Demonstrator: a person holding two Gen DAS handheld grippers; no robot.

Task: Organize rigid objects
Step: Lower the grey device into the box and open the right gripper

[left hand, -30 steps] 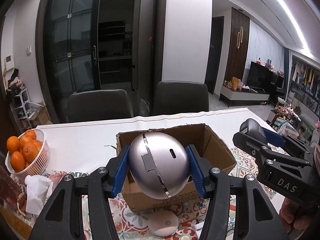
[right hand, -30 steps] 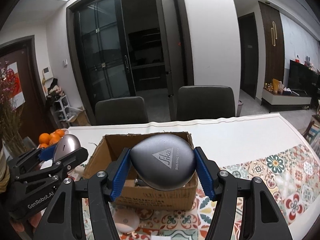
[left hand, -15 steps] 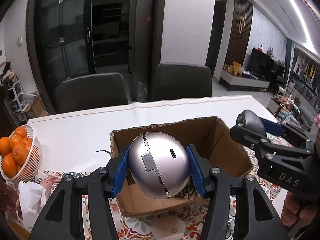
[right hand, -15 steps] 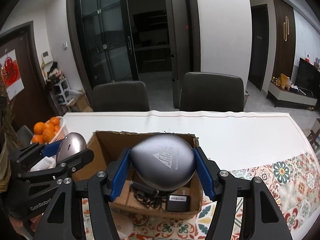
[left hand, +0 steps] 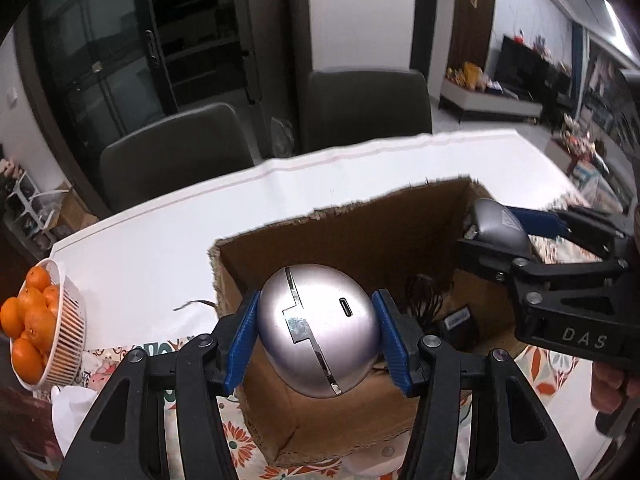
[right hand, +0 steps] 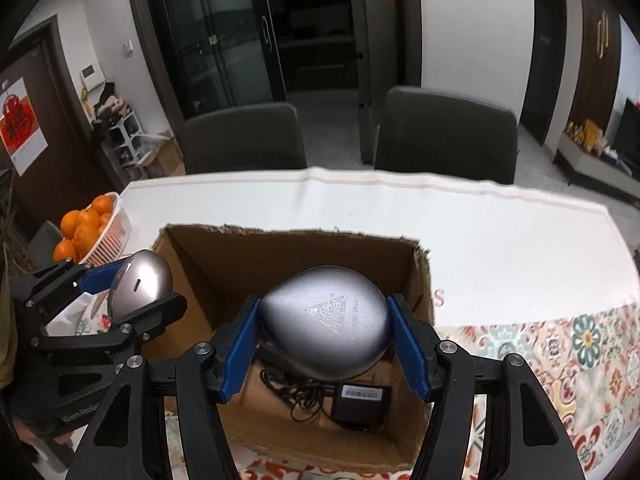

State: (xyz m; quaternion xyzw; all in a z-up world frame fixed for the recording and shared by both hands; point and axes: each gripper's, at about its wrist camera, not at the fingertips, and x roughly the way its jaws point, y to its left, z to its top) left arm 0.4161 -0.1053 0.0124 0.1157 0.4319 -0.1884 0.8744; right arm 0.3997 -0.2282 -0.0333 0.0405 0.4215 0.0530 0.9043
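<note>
I see the left gripper [left hand: 316,336] pinching a silver egg-shaped case [left hand: 318,328] at frame centre, right gripper [right hand: 324,338] pinching a grey case [right hand: 326,334]; both over the open cardboard box [right hand: 288,248].

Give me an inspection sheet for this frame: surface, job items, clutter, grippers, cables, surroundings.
Surface: table, white cloth at the far side, patterned cloth nearer.
Job's things: open cardboard box; silver shell with a slot port; grey shell with a triangle logo; both are over the box.
Clutter: basket of oranges left of the box; white tissue near the basket.
Grippers: left gripper shut on the silver shell; right gripper shut on the grey shell.
Cables: black cord and black adapter on the box floor.
Surroundings: two dark chairs behind the table, glass doors, TV unit at right.
</note>
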